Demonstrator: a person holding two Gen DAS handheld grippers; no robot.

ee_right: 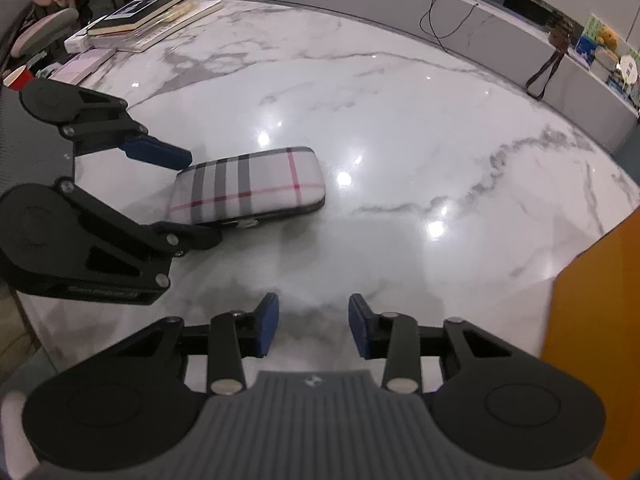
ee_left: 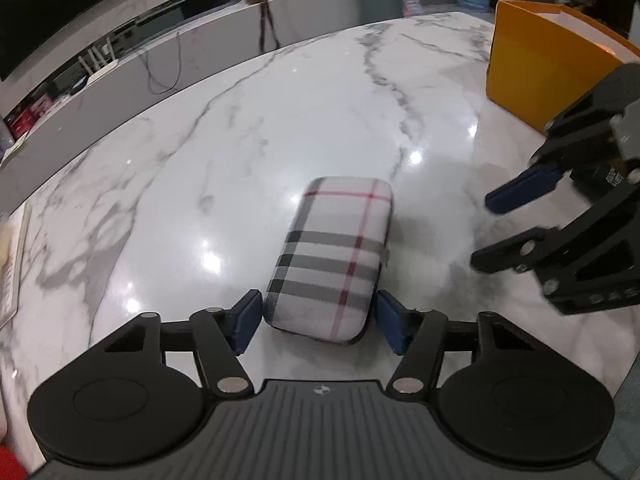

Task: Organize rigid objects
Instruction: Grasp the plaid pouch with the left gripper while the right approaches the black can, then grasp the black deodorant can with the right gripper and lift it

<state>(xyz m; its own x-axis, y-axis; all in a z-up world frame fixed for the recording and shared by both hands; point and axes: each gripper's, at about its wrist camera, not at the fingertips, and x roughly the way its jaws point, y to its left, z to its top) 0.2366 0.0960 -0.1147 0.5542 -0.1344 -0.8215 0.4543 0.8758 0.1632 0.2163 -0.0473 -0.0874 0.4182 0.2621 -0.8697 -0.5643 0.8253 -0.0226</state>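
Item: plaid case (ee_left: 332, 256) — hard-shelled, check-patterned, lying flat on the marble tabletop (ee_left: 240, 140), its near end between the jaws of your left gripper (ee_left: 320, 316). The pads flank that end on both sides; whether they press on it I cannot tell. You hold this gripper angled down over the short end, likely so the jaws can span the case's narrow width.

Item: right gripper (ee_right: 313, 326) — jaws partly parted, nothing between them, hovering over bare marble beside the case; probably on standby.

Item: orange box (ee_left: 536, 64) — open-topped, at the far right of the tabletop, well apart from the case. Its contents are hidden; it looks the likely destination.
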